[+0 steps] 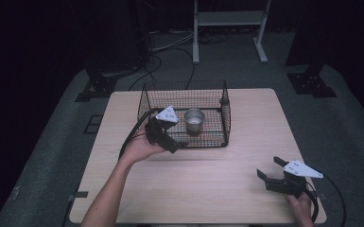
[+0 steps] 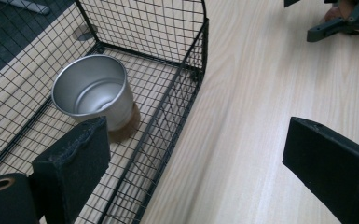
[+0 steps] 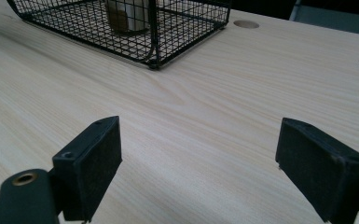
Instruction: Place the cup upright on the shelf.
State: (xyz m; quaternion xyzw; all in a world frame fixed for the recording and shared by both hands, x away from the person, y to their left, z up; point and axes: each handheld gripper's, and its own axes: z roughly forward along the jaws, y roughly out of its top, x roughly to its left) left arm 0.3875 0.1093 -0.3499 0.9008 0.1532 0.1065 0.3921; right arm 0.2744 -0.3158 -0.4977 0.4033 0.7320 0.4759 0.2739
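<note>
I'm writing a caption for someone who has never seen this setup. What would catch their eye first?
First the black wire basket at the far middle of the pale wooden table, with a shiny metal cup standing upright inside it. Next the left gripper, jaws open and empty, at the basket's near left corner, one jaw over the mesh floor and the other over bare table. The right gripper sits open at the table's near right corner, well away from the basket.
</note>
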